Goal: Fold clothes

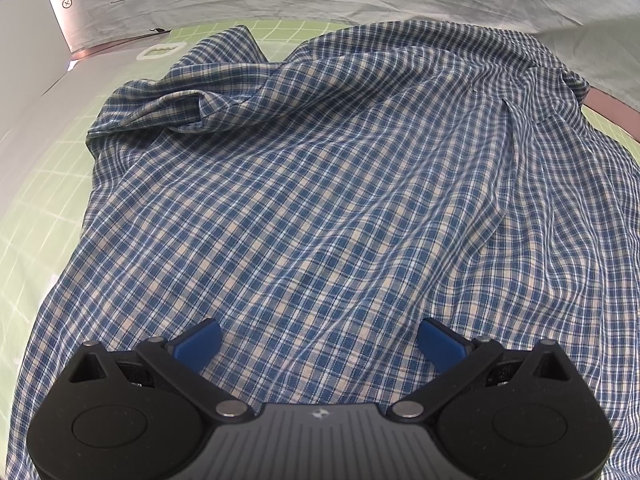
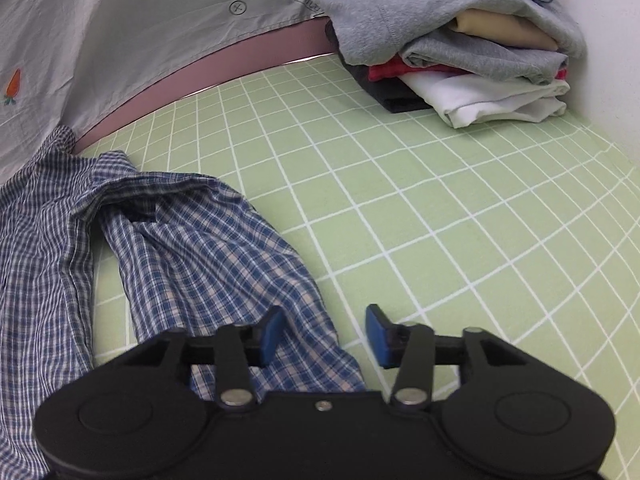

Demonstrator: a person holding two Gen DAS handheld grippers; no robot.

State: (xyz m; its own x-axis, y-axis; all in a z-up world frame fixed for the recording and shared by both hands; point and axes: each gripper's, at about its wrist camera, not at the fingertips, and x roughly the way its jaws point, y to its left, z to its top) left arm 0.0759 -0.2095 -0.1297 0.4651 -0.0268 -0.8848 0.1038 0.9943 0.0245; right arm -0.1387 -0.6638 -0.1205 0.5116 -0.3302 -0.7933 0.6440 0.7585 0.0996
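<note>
A blue and cream plaid shirt [image 1: 320, 184] lies spread and wrinkled over the green grid mat [image 1: 36, 168]. My left gripper [image 1: 320, 344] hovers over the shirt's near part, open wide, blue pads empty. In the right wrist view one plaid sleeve [image 2: 216, 252] runs from the shirt body [image 2: 36, 248] toward me. My right gripper [image 2: 324, 334] is open above the sleeve's near end, its left pad over the cloth and its right pad over the bare mat [image 2: 440, 208].
A stack of folded clothes [image 2: 460, 44], grey, cream, red, white and dark, sits at the mat's far right corner. A grey sheet [image 2: 132, 32] with a carrot print hangs behind the mat. A white plastic piece [image 1: 160, 51] lies at the far left.
</note>
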